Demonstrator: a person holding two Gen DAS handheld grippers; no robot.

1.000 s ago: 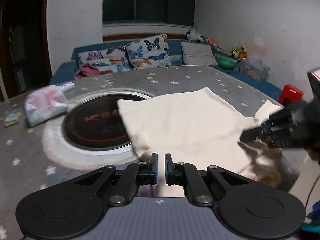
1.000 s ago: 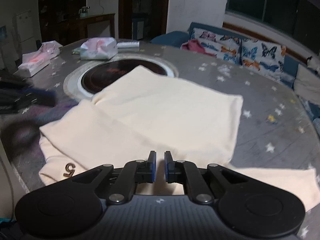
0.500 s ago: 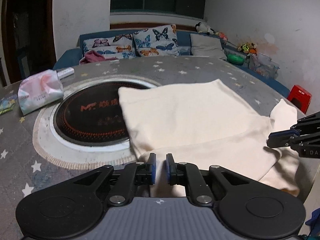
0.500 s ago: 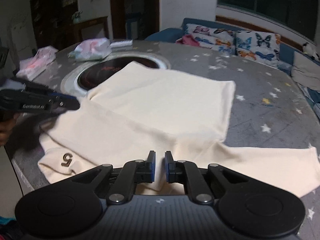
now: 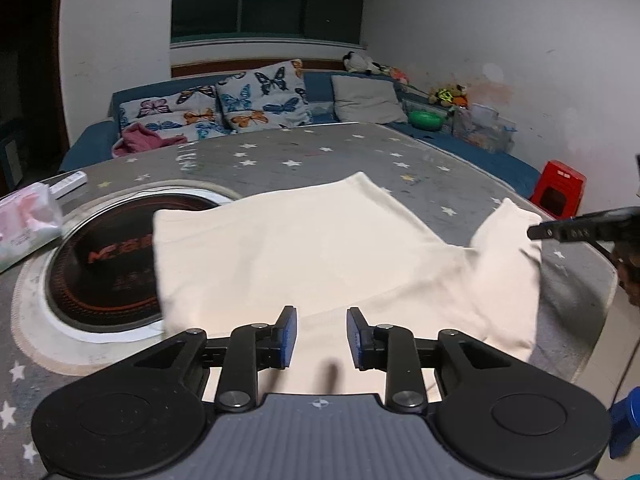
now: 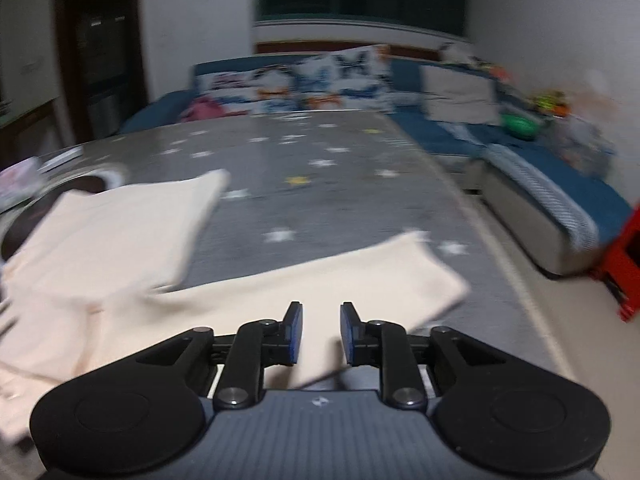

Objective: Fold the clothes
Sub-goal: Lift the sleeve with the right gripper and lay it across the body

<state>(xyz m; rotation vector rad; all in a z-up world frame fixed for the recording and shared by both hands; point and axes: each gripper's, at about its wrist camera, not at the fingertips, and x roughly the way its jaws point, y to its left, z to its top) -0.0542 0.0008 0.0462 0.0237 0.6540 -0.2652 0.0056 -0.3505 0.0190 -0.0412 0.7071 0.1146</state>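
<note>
The left gripper [image 5: 319,334] has its jaws narrowly parted and opening, nothing pinched, with the cream garment [image 5: 304,248] lying flat on the star-patterned table [image 5: 320,160] just ahead of and beneath them. The right gripper [image 6: 318,330] likewise has its jaws opening and empty over the garment's sleeve [image 6: 360,280], which stretches ahead and to the right of them.

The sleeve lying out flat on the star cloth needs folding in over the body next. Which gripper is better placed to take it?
Right, I'd judge. The right gripper hangs directly over the sleeve, jaws opening, nothing pinched. The left gripper sits over the garment's folded body, with the sleeve off to its far side.
</note>
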